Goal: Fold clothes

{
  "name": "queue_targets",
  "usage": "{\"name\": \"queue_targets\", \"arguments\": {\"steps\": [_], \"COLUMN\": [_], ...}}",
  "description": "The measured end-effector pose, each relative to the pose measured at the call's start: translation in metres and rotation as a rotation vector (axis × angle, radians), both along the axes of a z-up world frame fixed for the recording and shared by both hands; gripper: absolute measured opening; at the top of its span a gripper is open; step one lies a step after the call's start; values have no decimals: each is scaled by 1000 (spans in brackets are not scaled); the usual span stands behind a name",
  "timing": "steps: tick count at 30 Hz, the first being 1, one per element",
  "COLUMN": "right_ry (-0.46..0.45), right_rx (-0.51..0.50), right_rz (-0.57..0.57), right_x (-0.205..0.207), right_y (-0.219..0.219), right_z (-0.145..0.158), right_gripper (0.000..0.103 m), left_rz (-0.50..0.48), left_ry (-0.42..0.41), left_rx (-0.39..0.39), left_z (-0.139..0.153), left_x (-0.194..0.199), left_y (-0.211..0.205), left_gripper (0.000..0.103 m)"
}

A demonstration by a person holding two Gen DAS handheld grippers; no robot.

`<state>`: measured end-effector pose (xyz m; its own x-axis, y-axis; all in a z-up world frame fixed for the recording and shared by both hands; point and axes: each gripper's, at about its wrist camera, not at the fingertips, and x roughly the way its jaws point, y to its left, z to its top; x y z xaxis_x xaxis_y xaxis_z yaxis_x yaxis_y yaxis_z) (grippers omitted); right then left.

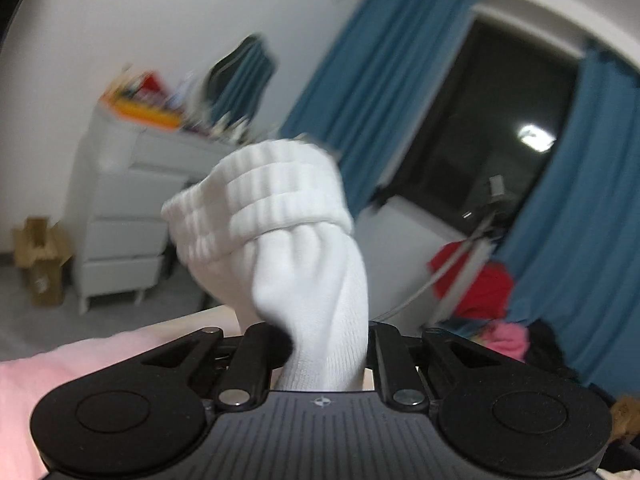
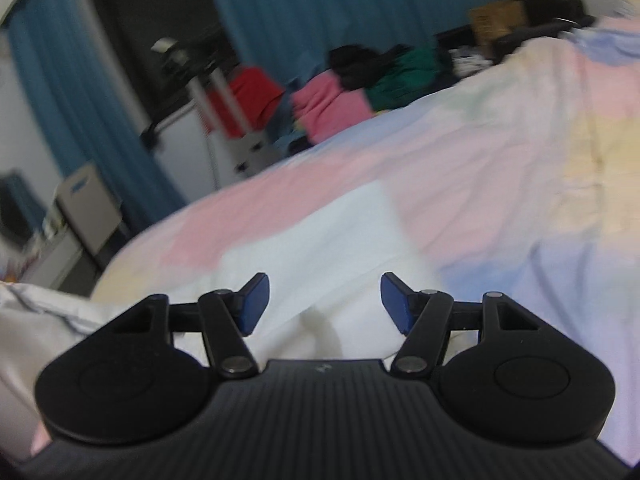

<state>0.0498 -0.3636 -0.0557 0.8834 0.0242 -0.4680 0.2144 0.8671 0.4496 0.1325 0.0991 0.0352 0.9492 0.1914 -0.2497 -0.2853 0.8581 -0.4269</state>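
Observation:
My left gripper is shut on a rolled white sock bundle with a ribbed cuff folded over it. It holds the bundle up in the air, above the edge of the pink bed cover. The sock hides the fingertips. My right gripper is open and empty, with blue pads showing, low over the pastel patchwork bed cover.
A grey chest of drawers with clutter on top stands by the wall, a cardboard box beside it. Blue curtains frame a dark window. A pile of red, pink, black and green clothes lies at the bed's far edge.

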Motion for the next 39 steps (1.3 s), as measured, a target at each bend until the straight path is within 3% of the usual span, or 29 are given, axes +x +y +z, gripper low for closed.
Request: {"name": "queue_targets", "arguments": {"steps": [6, 10, 14, 16, 21, 23, 25, 27, 28, 32, 36, 39], "right_ry": [-59, -138, -171, -166, -126, -118, -110, -86, -74, -32, 6, 43], "right_rx": [85, 88, 107, 151, 345, 424, 503, 544, 564, 589, 635, 631], "right_rz": [-154, -206, -245, -250, -183, -117, -49, 4, 30, 75, 99, 123], "right_x": [-22, -34, -37, -35, -22, -11, -1, 7, 11, 19, 20, 21], "right_y": [-53, -74, -91, -101, -121, -121, -121, -114, -111, -97, -84, -74], "right_z": [13, 21, 18, 12, -14, -22, -30, -35, -38, -43, -49, -55], "right_gripper": [66, 66, 66, 66, 66, 66, 66, 67, 67, 66, 66, 66], "left_rz": [-85, -174, -334, -437, -563, -580, -624, -649, -665, -783, -808, -779], "left_ry": [-129, -174, -146, -64, 66, 50, 81, 134, 148, 227, 276, 255], "left_rx": [72, 140, 276, 383, 596, 604, 608, 631, 636, 648, 681, 665], "left_z": [34, 13, -40, -86, -163, -161, -152, -144, -141, -119, -96, -83], "left_x": [-16, -22, -45, -52, -58, -56, -49, -34, -28, -12, -27, -43], "left_y": [-147, -246, -347, -383, -427, -422, -417, -397, -382, -314, -262, -225], "left_gripper": [13, 13, 13, 13, 16, 20, 34, 75, 81, 86, 88, 90]}}
